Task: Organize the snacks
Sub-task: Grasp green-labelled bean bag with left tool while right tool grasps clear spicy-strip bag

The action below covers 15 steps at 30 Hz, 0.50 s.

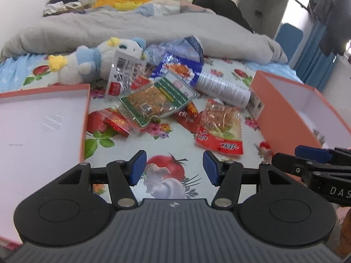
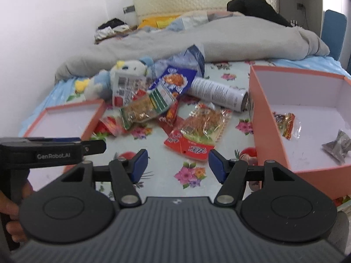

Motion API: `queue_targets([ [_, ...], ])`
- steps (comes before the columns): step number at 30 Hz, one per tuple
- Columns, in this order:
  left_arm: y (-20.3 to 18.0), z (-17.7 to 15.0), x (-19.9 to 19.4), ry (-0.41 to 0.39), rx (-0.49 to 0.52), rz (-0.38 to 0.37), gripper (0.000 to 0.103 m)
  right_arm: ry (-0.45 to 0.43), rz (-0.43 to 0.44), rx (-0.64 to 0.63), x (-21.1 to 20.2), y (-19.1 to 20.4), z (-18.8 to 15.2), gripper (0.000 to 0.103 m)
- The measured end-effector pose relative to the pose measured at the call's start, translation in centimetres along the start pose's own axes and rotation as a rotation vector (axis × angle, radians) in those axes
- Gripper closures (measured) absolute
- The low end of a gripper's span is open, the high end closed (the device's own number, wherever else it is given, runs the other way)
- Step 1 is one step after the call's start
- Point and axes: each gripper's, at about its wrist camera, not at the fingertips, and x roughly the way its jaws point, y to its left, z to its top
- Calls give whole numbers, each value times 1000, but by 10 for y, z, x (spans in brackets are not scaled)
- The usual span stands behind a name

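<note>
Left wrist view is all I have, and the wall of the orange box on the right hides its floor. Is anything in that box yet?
Observer: Yes. In the right wrist view the box holds a small clear-and-red snack packet near its left wall.
Operator: Only that one?
Observer: No, a crumpled grey wrapper also lies on the box floor, further right, apart from the packet.
Operator: Is the right gripper holding anything? I only see its side.
Observer: No. The right gripper is open and empty, above the flowered sheet, pointing toward the red noodle snack bag.
</note>
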Motion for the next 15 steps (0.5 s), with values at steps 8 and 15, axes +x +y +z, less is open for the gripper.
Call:
queue_targets([
  [8,13,13,49,46,33,30,40,43,-14,-25,45,-2,15,40],
  [15,16,35,83,73,55,55,37,66,-41,-6,83,-11,35,39],
])
